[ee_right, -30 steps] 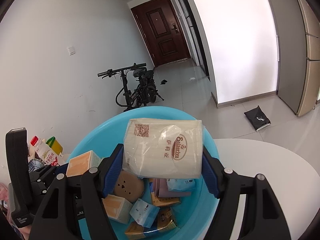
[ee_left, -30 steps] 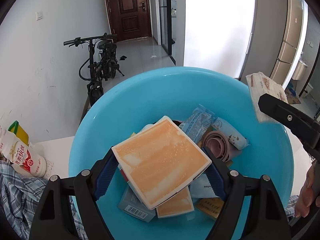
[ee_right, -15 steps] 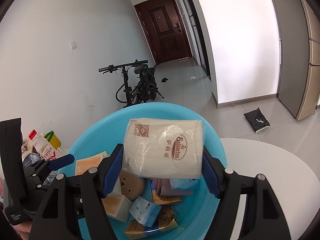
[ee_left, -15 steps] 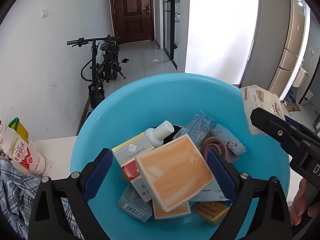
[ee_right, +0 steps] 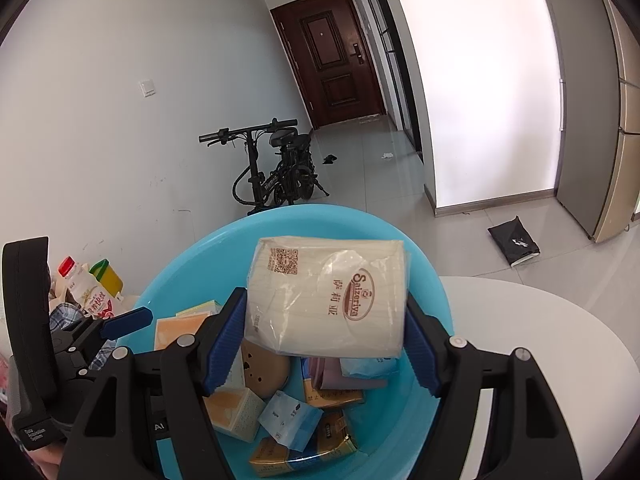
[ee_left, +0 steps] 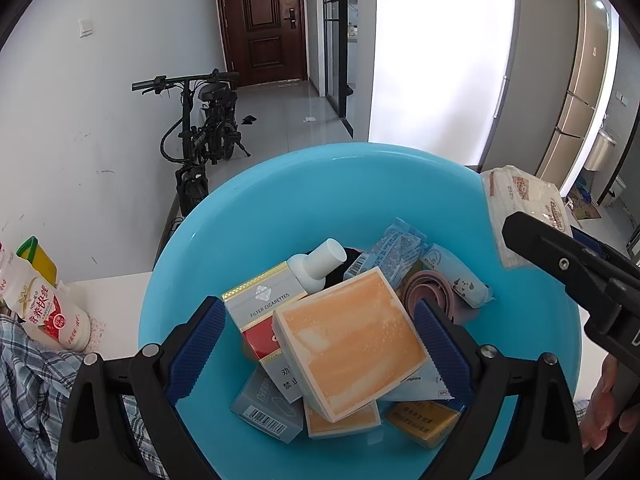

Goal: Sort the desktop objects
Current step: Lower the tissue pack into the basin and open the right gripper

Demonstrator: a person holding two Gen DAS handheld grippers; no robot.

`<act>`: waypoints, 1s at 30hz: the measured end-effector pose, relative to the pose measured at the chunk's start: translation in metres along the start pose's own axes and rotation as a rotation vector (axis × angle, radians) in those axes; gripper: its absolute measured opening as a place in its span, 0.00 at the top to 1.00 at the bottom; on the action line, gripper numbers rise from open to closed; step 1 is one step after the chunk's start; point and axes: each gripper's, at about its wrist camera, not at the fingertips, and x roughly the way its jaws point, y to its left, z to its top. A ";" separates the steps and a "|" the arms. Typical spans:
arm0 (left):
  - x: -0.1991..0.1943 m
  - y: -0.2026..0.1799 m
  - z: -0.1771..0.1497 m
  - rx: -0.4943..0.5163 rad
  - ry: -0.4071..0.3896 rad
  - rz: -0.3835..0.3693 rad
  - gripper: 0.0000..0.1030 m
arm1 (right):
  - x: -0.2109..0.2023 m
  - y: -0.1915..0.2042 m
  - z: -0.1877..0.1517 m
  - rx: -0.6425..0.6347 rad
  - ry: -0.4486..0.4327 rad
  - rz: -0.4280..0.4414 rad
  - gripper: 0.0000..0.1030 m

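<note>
Orange box (ee_left: 350, 350): released a second ago; now lying tilted atop the pile inside blue basin (ee_left: 360, 184).
Left gripper (ee_left: 318, 354): spread apart, empty, hovering over the box.
Meaning: one item sorted, left side free for the next.
Tissue pack (ee_right: 326, 298): soft, crinkly plastic wrap, clamped in right gripper (ee_right: 326, 344) above the basin, not yet dropped.
Textures: rigid card boxes, glossy plastic basin, white surface (ee_right: 540, 320).

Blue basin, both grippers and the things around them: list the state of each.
Left gripper: open, empty.
Right gripper: shut on tissue pack.
Orange box: lying loose in blue basin.
White bottle: capped, on its side.
Milk bottle: upright, capped.
Door: closed.
</note>
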 end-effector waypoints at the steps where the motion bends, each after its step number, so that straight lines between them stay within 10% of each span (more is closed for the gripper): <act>1: 0.000 -0.001 0.000 0.004 -0.001 0.004 0.06 | 0.001 0.000 0.000 0.001 0.004 0.001 0.31; 12: 0.001 0.000 0.000 0.010 0.011 0.012 0.06 | 0.000 0.009 0.000 -0.047 0.010 -0.045 0.04; 30: -0.025 -0.009 0.000 0.033 -0.076 -0.023 0.06 | -0.014 -0.001 0.006 0.004 -0.031 -0.103 0.04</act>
